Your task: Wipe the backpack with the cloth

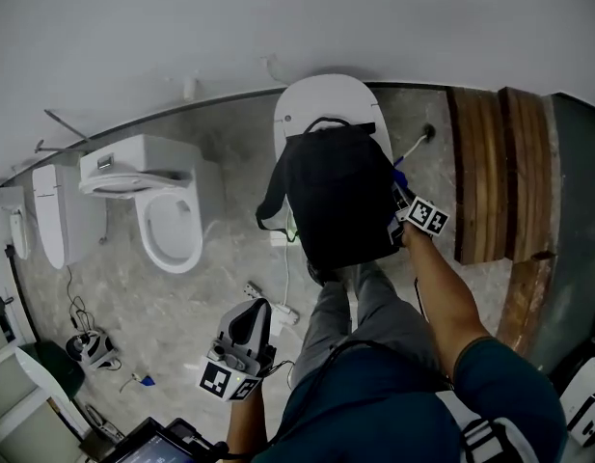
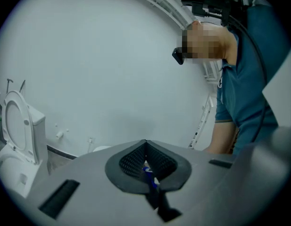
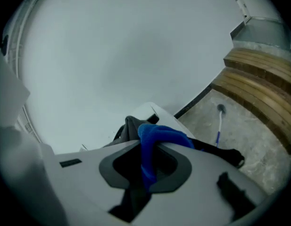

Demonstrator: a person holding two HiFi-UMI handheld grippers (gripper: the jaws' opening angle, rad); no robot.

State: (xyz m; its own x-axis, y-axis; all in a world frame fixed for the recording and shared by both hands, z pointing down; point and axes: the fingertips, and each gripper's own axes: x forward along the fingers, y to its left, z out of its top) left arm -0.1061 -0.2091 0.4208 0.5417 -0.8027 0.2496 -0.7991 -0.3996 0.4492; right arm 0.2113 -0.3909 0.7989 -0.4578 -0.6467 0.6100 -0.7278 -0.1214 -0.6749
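Observation:
A black backpack (image 1: 336, 201) stands upright on the closed lid of a white toilet (image 1: 321, 99) in the middle of the head view. My right gripper (image 1: 401, 196) presses against the backpack's right side, shut on a blue cloth (image 1: 400, 176). In the right gripper view the cloth (image 3: 162, 135) bulges out of the shut jaws of that gripper (image 3: 145, 147), with the backpack's dark fabric (image 3: 128, 126) just behind it. My left gripper (image 1: 251, 314) hangs low at the left, away from the backpack. Its jaws (image 2: 145, 142) are shut and aim at the white wall.
An open-lidded toilet (image 1: 167, 220) stands to the left, and another one (image 1: 56, 210) further left. Wooden planks (image 1: 495, 172) lie at the right. A brush with a blue and white handle (image 1: 418, 143) rests on the floor beside the backpack. Cables (image 1: 278, 307) trail over the stone floor.

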